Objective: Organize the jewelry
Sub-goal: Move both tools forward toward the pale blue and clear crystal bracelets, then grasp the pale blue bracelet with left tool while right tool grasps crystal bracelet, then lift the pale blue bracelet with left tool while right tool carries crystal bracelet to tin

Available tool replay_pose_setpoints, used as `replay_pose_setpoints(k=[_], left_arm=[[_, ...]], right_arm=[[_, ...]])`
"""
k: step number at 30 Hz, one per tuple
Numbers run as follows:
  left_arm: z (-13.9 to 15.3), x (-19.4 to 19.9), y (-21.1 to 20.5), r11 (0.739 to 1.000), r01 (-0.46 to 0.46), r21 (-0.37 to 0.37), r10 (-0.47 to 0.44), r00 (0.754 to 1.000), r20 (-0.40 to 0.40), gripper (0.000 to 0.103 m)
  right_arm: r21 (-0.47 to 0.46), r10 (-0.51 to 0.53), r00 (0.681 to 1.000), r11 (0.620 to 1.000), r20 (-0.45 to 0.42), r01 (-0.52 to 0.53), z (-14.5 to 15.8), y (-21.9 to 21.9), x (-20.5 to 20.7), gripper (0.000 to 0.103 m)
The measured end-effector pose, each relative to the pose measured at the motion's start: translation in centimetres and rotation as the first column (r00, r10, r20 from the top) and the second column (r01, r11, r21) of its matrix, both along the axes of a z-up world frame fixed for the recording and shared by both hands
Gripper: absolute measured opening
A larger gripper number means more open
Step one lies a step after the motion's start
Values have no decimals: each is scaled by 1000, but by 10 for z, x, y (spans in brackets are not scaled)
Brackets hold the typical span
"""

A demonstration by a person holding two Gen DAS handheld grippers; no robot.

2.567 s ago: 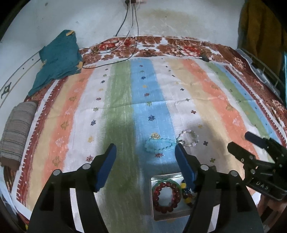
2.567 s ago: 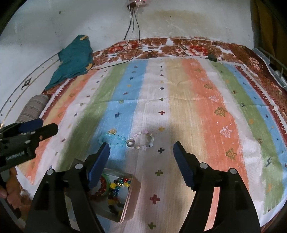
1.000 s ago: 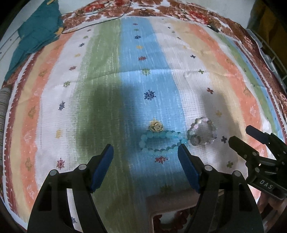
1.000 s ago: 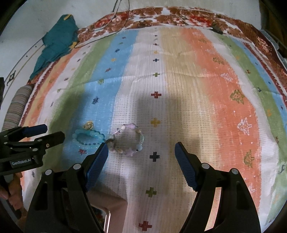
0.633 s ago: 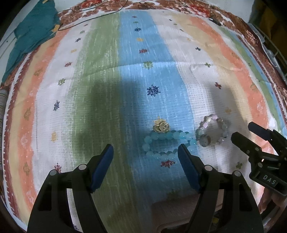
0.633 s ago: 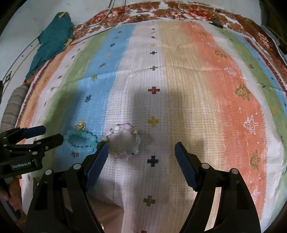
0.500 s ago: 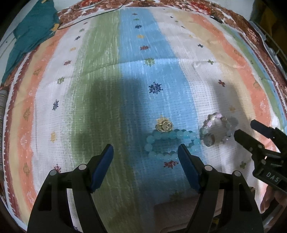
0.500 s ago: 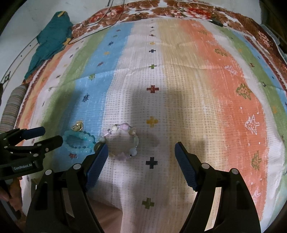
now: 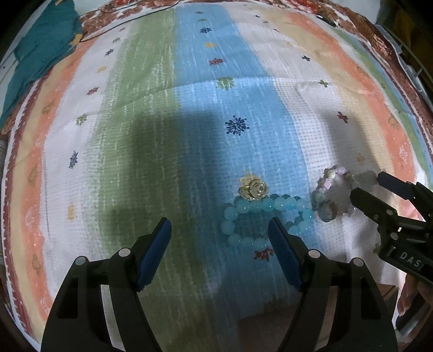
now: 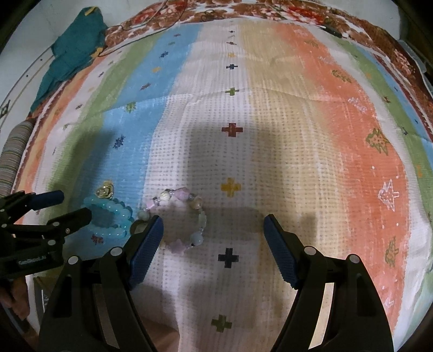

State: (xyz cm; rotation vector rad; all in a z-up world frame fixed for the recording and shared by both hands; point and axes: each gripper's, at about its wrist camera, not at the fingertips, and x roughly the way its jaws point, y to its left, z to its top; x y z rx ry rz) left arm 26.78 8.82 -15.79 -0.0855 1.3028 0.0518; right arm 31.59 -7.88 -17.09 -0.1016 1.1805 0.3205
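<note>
A light blue bead bracelet (image 9: 259,216) lies on the striped cloth, with a gold ring (image 9: 254,189) touching its far side. A pastel pink and white bead bracelet (image 9: 331,195) lies just to its right; it also shows in the right wrist view (image 10: 186,219). My left gripper (image 9: 220,235) is open and empty, its right finger over the blue bracelet's near edge. My right gripper (image 10: 212,232) is open and empty, low over the cloth, its left finger beside the pastel bracelet. The blue bracelet (image 10: 113,214) and ring (image 10: 105,191) show left in the right wrist view.
A teal cloth (image 10: 73,51) and dark cables (image 10: 167,16) lie at the far edge of the bed. A striped roll (image 10: 12,159) lies at the left edge. A pink box edge (image 9: 270,319) shows below my left gripper.
Both grippers have moved forward and down toward the bracelets. The tin with the red and mixed bead bracelets has dropped out of view beneath them. Both stay open.
</note>
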Motion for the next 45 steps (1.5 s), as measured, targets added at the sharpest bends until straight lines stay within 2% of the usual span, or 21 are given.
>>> replay_pose_setpoints(k=[3, 5, 12, 14, 16, 17, 18, 21, 22, 25, 36, 41, 45], left_arm=[[-5, 3, 0, 1000, 7, 7, -7, 1000, -10, 71], [-8, 4, -1, 1000, 12, 17, -12, 1000, -8, 69], [-15, 2, -2, 999, 29, 41, -29, 1000, 8, 64], [-16, -1, -3, 998, 24, 54, -25, 1000, 12, 58], [-15, -2, 2, 999, -11, 45, 10, 1000, 9, 46], [-15, -2, 4, 999, -23, 39, 23, 1000, 8, 41], [-15, -2, 6, 999, -31, 37, 30, 1000, 6, 34], [-16, -3, 11, 999, -35, 26, 35, 999, 3, 19], [-15, -3, 13, 999, -40, 23, 40, 999, 3, 12], [-13, -3, 17, 999, -52, -1, 52, 999, -4, 11], [29, -12, 8, 999, -9, -46, 13, 997, 78, 11], [35, -19, 21, 997, -18, -71, 23, 997, 80, 11], [35, -14, 10, 997, -20, -76, 26, 996, 83, 11]], right_arm=[[-3, -1, 1000, 1000, 0, 1, -3, 1, 3, 75], [-12, 1, 1000, 1000, -1, -1, -5, 2, 3, 68], [-49, 0, 1000, 999, 1, 0, -11, 2, 4, 56], [-64, -1, 1000, 998, 7, 1, -11, 2, 4, 48], [-70, -5, 1000, 998, 8, 6, -10, -1, 4, 34], [-68, -9, 1000, 998, 10, 9, -9, -3, 4, 23], [-67, -10, 1000, 998, 9, 11, -9, -4, 4, 17], [-63, 1, 1000, 998, 13, -1, -9, -3, 3, 11], [-66, 5, 1000, 998, 17, -4, -9, -2, 3, 11], [-46, 16, 1000, 999, 26, -15, -6, -2, 1, 11], [-2, 64, 990, 998, 122, -64, 36, 8, -13, 10], [13, 77, 984, 997, 163, -80, 53, 10, -19, 10], [34, 79, 978, 996, 194, -87, 68, 9, -24, 10]])
